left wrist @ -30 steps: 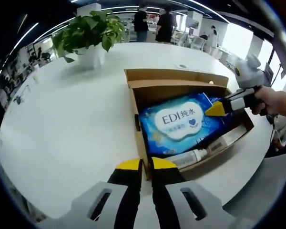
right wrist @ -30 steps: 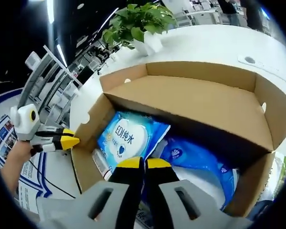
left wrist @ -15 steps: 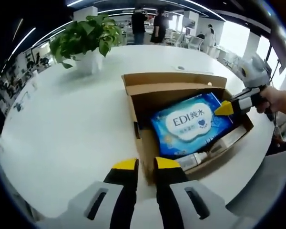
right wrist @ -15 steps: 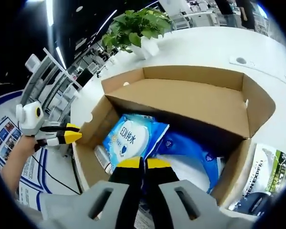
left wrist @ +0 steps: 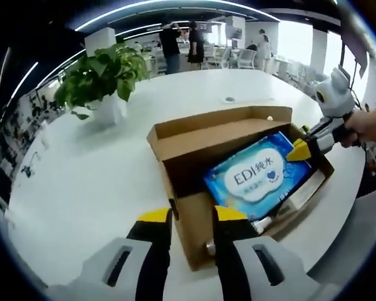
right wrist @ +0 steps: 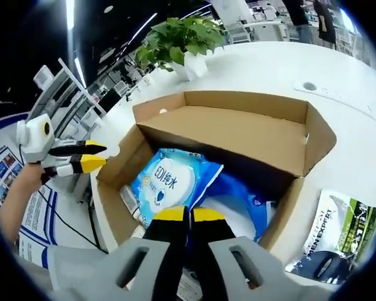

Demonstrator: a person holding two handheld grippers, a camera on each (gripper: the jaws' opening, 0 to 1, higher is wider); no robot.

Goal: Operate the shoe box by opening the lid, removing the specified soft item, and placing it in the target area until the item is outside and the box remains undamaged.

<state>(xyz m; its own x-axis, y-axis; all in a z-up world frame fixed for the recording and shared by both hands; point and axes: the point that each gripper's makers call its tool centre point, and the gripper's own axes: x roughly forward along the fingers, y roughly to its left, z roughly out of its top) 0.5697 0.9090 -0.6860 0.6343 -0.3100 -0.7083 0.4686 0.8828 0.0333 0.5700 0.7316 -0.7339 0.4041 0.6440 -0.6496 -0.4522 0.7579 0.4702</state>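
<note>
While the shoe box (left wrist: 194, 182) is sitting open on the white table (left wrist: 81, 182) ahead of both jaw pairs, the blue wipes pack (right wrist: 169, 182) is lying inside it, just beyond the right gripper (right wrist: 180, 214), whose jaws are pressing together empty. The left gripper (left wrist: 191, 215) is hovering with jaws parted, straddling the box's near corner.

The right gripper (right wrist: 180, 215), jaws pressed together, is hovering over the open shoe box (right wrist: 238, 135), above a blue wipes pack (right wrist: 169, 182). The left gripper (right wrist: 94, 155), jaws parted, is hanging beyond the table's edge. A printed bag (right wrist: 338, 235) is lying beside the box.
</note>
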